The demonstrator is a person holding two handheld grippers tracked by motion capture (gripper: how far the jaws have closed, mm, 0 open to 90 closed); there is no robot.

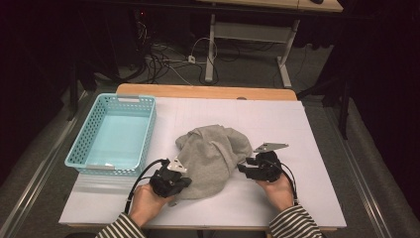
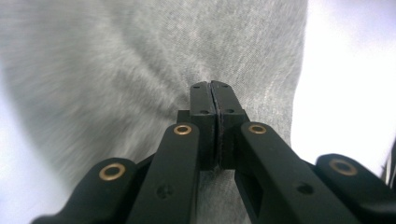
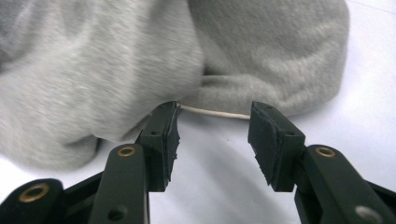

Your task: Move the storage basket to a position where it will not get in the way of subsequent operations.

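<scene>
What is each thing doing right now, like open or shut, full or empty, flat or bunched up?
Left tongs: shut, pinching the grey cloth.
Right tongs: open, at the cloth's edge, holding nothing.
Grey cloth: crumpled in a heap on the white table top.
Blue basket: upright, empty as far as the high view shows, standing apart from the cloth.

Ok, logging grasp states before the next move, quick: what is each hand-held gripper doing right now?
Left hand-held gripper: closed, pinching the grey cloth.
Right hand-held gripper: open, holding nothing, jaws at the cloth's edge.
</scene>
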